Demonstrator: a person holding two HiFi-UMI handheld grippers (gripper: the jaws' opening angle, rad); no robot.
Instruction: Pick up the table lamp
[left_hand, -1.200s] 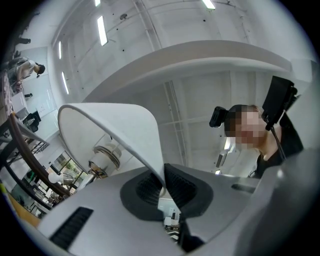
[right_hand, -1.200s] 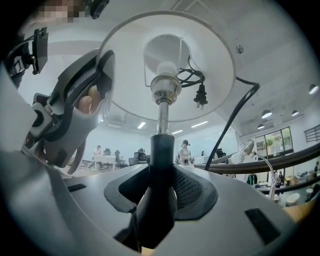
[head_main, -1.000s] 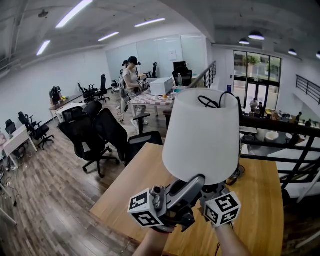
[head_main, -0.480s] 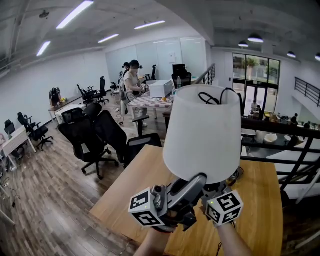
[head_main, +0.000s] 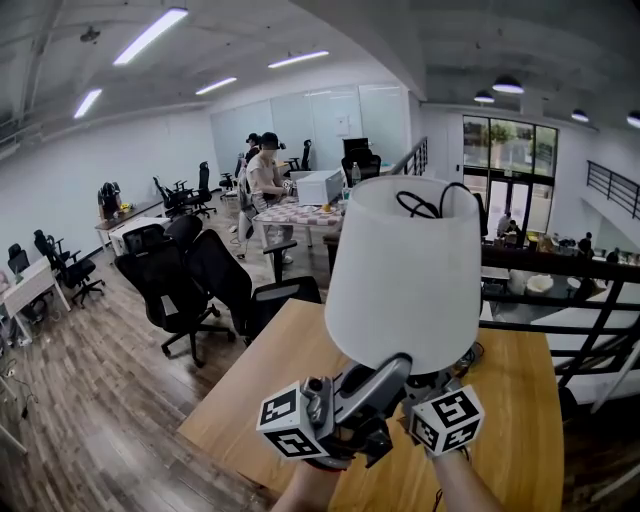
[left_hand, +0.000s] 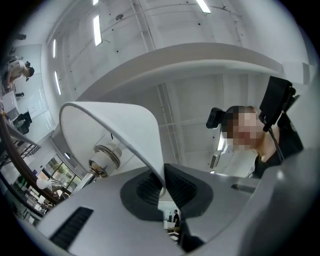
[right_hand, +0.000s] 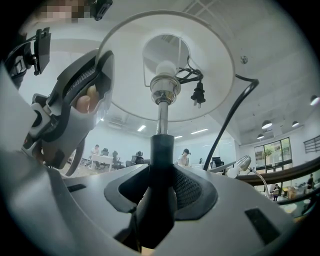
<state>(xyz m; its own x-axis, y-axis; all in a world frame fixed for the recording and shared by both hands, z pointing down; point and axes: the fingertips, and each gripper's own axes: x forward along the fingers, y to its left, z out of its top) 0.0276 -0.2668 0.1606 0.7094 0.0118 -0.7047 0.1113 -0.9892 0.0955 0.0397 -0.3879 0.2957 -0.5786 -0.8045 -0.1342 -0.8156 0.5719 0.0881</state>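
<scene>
The left gripper (left_hand: 163, 187) pinches the lampshade (left_hand: 115, 127) by its lower rim. The right gripper (right_hand: 159, 186) clamps the table lamp (head_main: 405, 270) by its black stem (right_hand: 161, 150) (cord (head_main: 420, 205) tucked inside the shade). Both are over the wooden table (head_main: 520, 400), near its front edge.

The table lamp (head_main: 405, 270) has a white shade (left_hand: 115, 130), a chrome and black stem (right_hand: 161, 150) and a black cord (right_hand: 227, 120). Below it, the marker cubes (head_main: 283, 425) bear black-and-white squares; the table (head_main: 520, 400) under it is pale honey wood.

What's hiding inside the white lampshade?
Looking up from below, the lampshade holds a white bulb on a shiny socket, plus the black plug and cord tucked in. From above, only cord loops show; the shade covers the rest.
</scene>
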